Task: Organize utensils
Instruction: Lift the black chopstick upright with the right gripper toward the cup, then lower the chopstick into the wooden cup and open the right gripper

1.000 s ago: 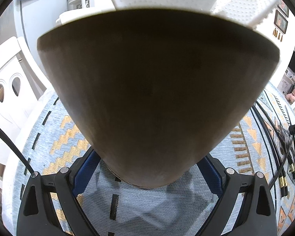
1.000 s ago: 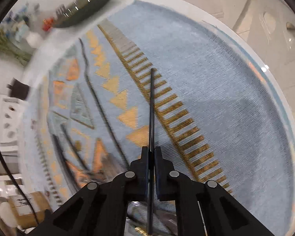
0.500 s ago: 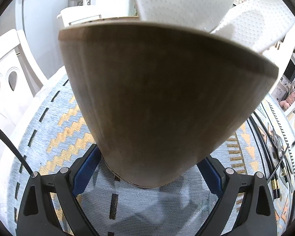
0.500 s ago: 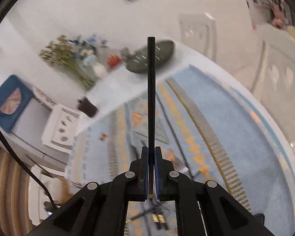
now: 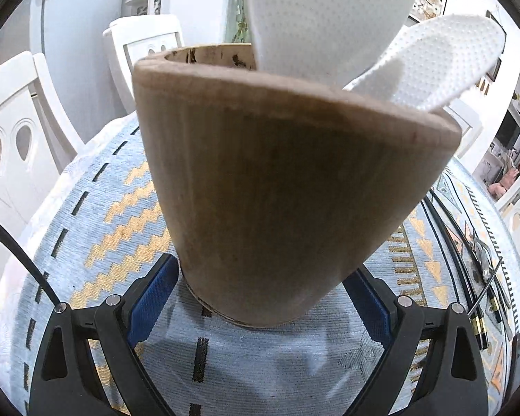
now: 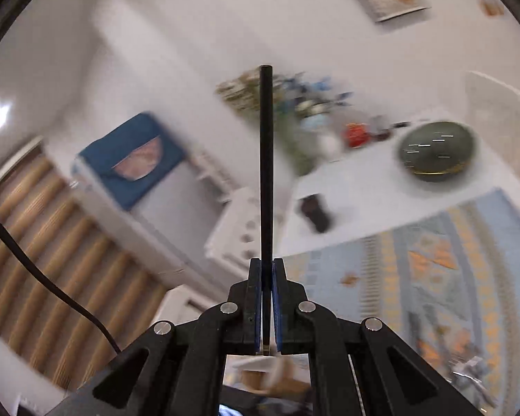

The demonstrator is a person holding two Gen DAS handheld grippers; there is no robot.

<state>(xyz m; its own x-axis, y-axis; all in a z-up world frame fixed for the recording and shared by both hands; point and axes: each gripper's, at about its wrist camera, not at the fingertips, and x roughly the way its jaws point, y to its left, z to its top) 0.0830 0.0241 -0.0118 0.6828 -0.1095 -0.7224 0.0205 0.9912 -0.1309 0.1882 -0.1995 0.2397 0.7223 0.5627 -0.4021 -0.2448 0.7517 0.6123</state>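
The left claw [image 5: 260, 298] has just been closing on the smooth wooden holder [image 5: 277, 190], tilted on the woven blue worktop [image 5: 97, 228] cloth; dimpled white paddles [image 5: 329, 14] rise at twelve o'clock. Only the right view shows the right claw [image 6: 267, 298] pinching a slim black chopstick [image 6: 266, 159].

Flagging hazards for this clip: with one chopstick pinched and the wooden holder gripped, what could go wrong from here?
1. The right gripper pinches the black chopstick near one end, so it may pivot or slip.
2. The wooden holder looks tilted; the left gripper could tip it.
3. Two white perforated utensils crowd its mouth and may block insertion.
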